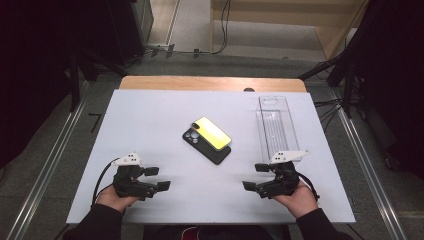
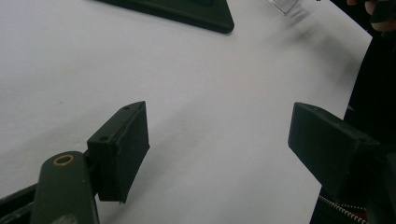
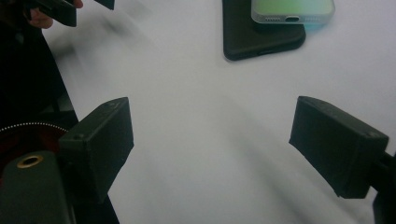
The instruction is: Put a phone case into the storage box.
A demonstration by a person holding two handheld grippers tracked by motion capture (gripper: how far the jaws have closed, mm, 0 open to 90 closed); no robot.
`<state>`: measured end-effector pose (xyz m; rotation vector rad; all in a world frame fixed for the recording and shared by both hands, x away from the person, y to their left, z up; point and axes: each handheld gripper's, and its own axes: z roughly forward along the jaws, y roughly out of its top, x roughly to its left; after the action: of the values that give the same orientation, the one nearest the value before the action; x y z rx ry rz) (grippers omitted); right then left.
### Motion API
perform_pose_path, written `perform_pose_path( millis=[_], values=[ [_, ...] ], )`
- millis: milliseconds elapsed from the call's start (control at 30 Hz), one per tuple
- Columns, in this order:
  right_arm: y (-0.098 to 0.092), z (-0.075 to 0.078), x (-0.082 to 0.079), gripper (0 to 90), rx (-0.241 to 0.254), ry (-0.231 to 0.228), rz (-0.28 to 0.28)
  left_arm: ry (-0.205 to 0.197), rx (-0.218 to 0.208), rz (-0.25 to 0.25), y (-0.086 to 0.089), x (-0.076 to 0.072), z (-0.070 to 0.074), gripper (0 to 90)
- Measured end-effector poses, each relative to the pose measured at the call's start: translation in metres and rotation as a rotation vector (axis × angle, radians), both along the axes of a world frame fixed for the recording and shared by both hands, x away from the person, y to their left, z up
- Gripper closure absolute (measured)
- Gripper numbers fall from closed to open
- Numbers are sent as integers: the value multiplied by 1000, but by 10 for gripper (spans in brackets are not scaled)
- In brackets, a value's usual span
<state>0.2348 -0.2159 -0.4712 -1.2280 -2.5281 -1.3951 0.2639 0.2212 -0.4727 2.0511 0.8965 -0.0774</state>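
Note:
A black phone (image 1: 202, 144) lies near the middle of the white table (image 1: 150, 115), and a yellow-green phone (image 1: 212, 132) rests across its top. In the right gripper view the black phone (image 3: 254, 39) lies ahead with the lighter phone (image 3: 292, 9) on it. My left gripper (image 1: 157, 178) is held low at the front left, its jaws apart and empty; in its own view the left gripper (image 2: 219, 140) frames bare table. My right gripper (image 1: 256, 177) is at the front right, jaws apart with nothing between them, as the right gripper (image 3: 212, 144) shows in its own view.
A clear plastic box (image 1: 276, 127) stands upright along the table's right side, just beyond my right hand. A wooden strip (image 1: 210, 83) edges the table's far side. Metal rails run along the floor on both sides.

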Motion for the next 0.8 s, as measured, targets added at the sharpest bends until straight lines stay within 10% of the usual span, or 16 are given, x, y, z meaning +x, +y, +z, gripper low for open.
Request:
perform_pose_path(
  millis=[800],
  values=[
    [29, 9, 22, 120, -11, -2, 25, 1, 0, 0, 0, 0, 0, 206]
  ],
)
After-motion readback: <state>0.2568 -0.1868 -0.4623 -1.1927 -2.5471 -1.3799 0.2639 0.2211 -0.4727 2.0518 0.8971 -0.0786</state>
